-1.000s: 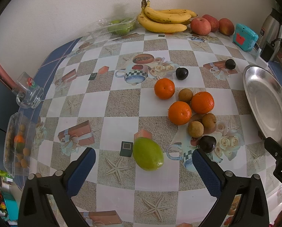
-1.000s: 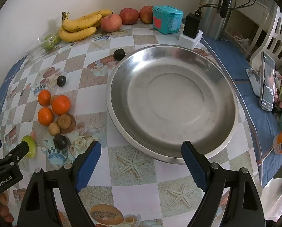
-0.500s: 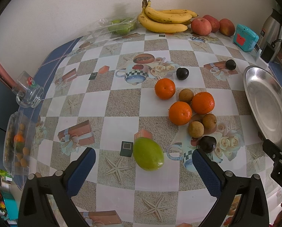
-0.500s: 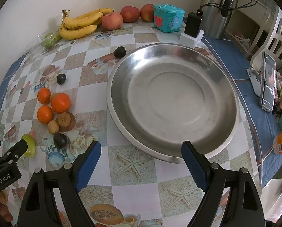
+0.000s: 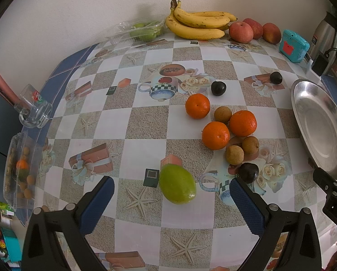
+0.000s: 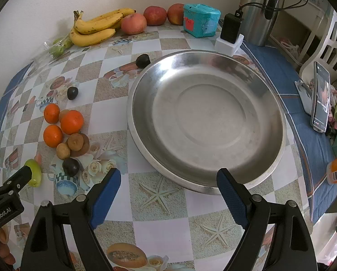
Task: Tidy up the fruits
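A: Why do both tools hover with jaws apart?

B: The left hand-held gripper (image 5: 171,199) stands open and empty above the green mango (image 5: 177,183), probably its first pick. The right hand-held gripper (image 6: 168,189) is likewise open, holding nothing, over the near rim of the empty steel bowl (image 6: 145,140), the likely destination.

A: Where do the fruits lie?

B: Oranges (image 5: 215,135), small brown fruits (image 5: 234,154) and dark plums (image 5: 249,172) cluster mid-table (image 5: 145,119), between mango and bowl. Bananas (image 5: 197,26) and apples (image 5: 240,32) line the far edge by the wall.

A: What obstructs?

B: One plum sits just beside the left gripper's right finger. A teal box (image 6: 201,20), charger (image 6: 230,28) and kettle (image 6: 258,11) crowd the far right corner.
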The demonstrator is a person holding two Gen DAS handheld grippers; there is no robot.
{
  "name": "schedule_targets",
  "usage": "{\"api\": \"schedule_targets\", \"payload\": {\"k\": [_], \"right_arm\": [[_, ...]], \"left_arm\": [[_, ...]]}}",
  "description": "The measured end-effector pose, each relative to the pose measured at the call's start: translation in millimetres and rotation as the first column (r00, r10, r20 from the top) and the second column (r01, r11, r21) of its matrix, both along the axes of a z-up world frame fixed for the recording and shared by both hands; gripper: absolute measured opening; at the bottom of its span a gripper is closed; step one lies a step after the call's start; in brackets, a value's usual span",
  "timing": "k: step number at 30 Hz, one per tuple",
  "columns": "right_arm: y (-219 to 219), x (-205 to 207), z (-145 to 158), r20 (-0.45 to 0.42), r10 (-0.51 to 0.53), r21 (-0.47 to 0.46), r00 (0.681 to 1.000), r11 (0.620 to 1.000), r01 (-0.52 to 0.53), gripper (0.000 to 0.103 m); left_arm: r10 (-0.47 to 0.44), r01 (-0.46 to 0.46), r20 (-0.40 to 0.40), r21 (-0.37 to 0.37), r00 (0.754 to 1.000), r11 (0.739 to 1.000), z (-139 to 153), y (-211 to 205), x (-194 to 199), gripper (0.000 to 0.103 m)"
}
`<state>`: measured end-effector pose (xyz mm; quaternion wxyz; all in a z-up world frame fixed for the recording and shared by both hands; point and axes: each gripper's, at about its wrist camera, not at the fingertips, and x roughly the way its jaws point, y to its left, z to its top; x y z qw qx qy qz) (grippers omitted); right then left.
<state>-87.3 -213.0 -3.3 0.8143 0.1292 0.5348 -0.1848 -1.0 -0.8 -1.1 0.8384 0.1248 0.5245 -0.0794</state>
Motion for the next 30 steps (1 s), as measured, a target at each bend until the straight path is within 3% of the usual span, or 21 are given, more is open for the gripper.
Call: {"api": "schedule_targets", "payload": {"k": [11, 15, 19, 26, 30], "right_arm": [[-0.7, -1.5, 3.0, 0.018, 0.000, 0.000, 1.000, 1.000, 0.000, 0.087], [6.1, 0.4, 12.5, 0.077, 0.037, 0.011, 0.996, 0.999, -0.038, 0.087], [16.4, 10.5, 21.9, 0.148, 0.074, 0.084, 0.986, 0.993, -0.087, 0.087], [40.5, 36.5, 16.0, 0.152, 0.142, 0.174, 0.978, 0.970, -0.168, 0.087], [49.9, 48.8, 5.3, 0.126, 0.169, 0.224, 0.978, 0.955, -0.194, 0.074]], "left_arm": [[0.025, -0.025, 0.012, -0.018, 1.000, 1.000, 2.5, 4.4, 2.5, 0.103], [0.083, -0.081, 0.025, -0.065, 0.996, 0.995, 6.0, 14.4, 7.4, 0.102], [0.115, -0.117, -0.018, -0.117, 0.993, 0.986, 1.2, 23.6, 13.8, 0.089], [0.115, -0.127, -0.090, -0.144, 0.989, 0.981, -12.2, 23.9, 19.5, 0.079], [0.105, -0.124, -0.125, -0.150, 0.987, 0.981, -19.0, 21.4, 22.1, 0.072]]}}
